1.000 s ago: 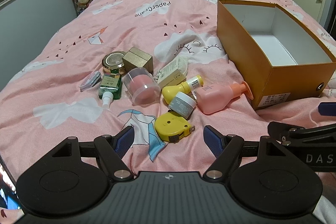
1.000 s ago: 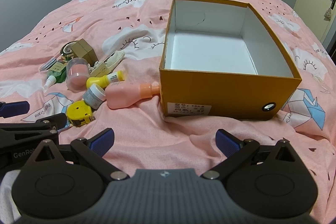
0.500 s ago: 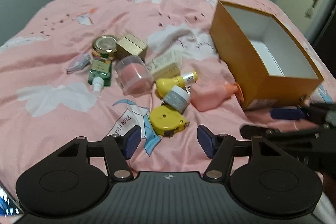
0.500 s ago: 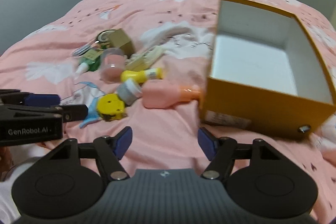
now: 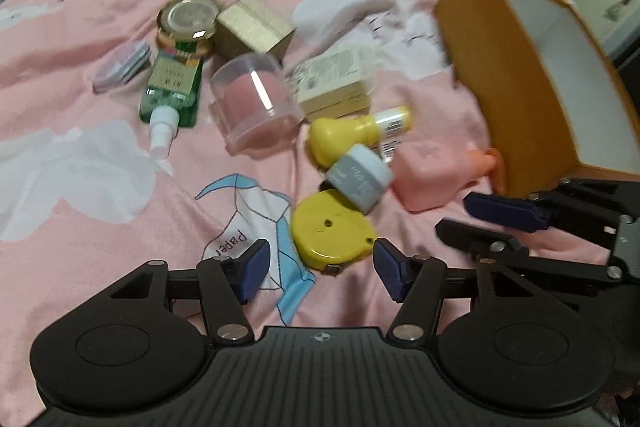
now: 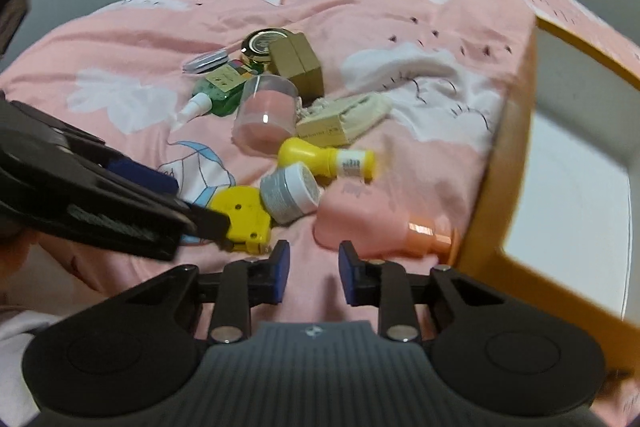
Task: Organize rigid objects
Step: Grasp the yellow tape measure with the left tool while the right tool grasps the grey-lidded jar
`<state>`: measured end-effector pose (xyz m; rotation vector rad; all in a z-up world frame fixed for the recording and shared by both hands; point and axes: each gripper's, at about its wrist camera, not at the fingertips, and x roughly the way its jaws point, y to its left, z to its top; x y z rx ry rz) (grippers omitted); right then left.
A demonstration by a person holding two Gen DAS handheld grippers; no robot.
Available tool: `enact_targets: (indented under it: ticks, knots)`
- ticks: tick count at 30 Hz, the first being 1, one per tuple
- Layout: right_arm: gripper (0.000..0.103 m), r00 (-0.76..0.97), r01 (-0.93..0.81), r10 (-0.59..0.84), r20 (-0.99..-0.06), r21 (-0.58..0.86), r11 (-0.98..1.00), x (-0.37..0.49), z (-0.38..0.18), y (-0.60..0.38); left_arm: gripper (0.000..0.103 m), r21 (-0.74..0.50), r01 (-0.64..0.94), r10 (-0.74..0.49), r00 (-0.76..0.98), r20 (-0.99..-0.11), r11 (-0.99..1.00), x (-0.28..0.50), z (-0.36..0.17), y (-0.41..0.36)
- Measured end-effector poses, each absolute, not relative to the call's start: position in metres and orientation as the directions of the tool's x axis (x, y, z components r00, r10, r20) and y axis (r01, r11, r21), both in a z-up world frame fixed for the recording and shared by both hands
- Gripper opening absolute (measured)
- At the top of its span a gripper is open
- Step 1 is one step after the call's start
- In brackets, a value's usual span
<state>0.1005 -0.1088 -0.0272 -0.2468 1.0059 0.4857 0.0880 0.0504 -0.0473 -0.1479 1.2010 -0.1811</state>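
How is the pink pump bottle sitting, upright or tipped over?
Tipped over. The pink pump bottle lies on its side on the bedspread, orange pump pointing toward the cardboard box.

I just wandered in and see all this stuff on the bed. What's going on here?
A person holds a two-finger gripper in each hand over a pink bedspread. The left gripper is open, close to a yellow tape measure. The right gripper is open just short of a pink bottle. Neither holds anything. Small jars, bottles and boxes lie in a heap beside an orange box, open at the top.
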Motion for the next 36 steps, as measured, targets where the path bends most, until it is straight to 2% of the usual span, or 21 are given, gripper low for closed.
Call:
enact_targets:
  ticks: [7,9,10,11,12,16,19,22,23,29,31,33,36]
  knots:
    - [0.023,0.436,-0.48,0.234,-0.869,-0.004,0.877,0.122,-0.044,-0.113,0.082,-0.2,-0.014,-0.187,0.296,-0.937,0.98,0.104,-0.065,0.046]
    - [0.015,0.442,-0.476,0.234,-0.866,-0.005,0.88,0.123,-0.046,-0.115,0.084,-0.207,-0.039,-0.187,0.291,-0.938,0.978,0.107,-0.068,0.045]
    - [0.015,0.444,-0.477,0.236,-0.864,-0.005,0.879,0.123,-0.046,-0.115,0.087,-0.211,-0.053,-0.187,0.29,-0.938,0.976,0.109,-0.069,0.044]
    - [0.015,0.446,-0.479,0.24,-0.862,-0.004,0.878,0.123,-0.046,-0.116,0.095,-0.224,-0.056,-0.199,0.284,-0.938,0.973,0.111,-0.07,0.043]
    - [0.018,0.443,-0.484,0.248,-0.861,0.003,0.875,0.122,-0.046,-0.117,0.098,-0.237,-0.051,-0.215,0.276,-0.937,0.97,0.113,-0.072,0.04]
    - [0.017,0.427,-0.478,0.246,-0.87,0.014,0.878,0.12,-0.052,-0.121,0.097,-0.179,-0.02,-0.167,0.262,-0.95,0.984,0.116,-0.08,0.027]
    - [0.018,0.417,-0.469,0.259,-0.871,0.038,0.882,0.122,-0.054,-0.123,0.092,-0.172,-0.012,-0.162,0.273,-0.948,0.985,0.114,-0.08,0.028]
    - [0.021,0.417,-0.474,0.272,-0.867,0.048,0.879,0.121,-0.054,-0.122,0.067,-0.122,0.029,-0.125,0.283,-0.951,0.992,0.112,-0.078,0.027]
    - [0.021,0.417,-0.476,0.278,-0.865,0.053,0.878,0.121,-0.054,-0.122,0.065,-0.097,0.046,-0.106,0.292,-0.951,0.994,0.111,-0.077,0.028]
    - [0.024,0.435,-0.517,0.319,-0.842,0.056,0.854,0.119,-0.045,-0.118,0.064,-0.107,0.107,-0.135,0.303,-0.943,0.988,0.104,-0.063,0.046]
    - [0.028,0.439,-0.548,0.337,-0.833,0.049,0.835,0.118,-0.042,-0.112,0.063,-0.1,0.119,-0.132,0.311,-0.941,0.988,0.102,-0.057,0.051]
    - [0.037,0.433,-0.584,0.351,-0.83,0.038,0.811,0.119,-0.043,-0.102,0.06,-0.085,0.145,-0.127,0.315,-0.94,0.986,0.102,-0.056,0.053]
    - [0.039,0.444,-0.626,0.335,-0.831,-0.021,0.779,0.12,-0.049,-0.087,0.061,-0.078,0.159,-0.127,0.323,-0.938,0.984,0.105,-0.06,0.056]
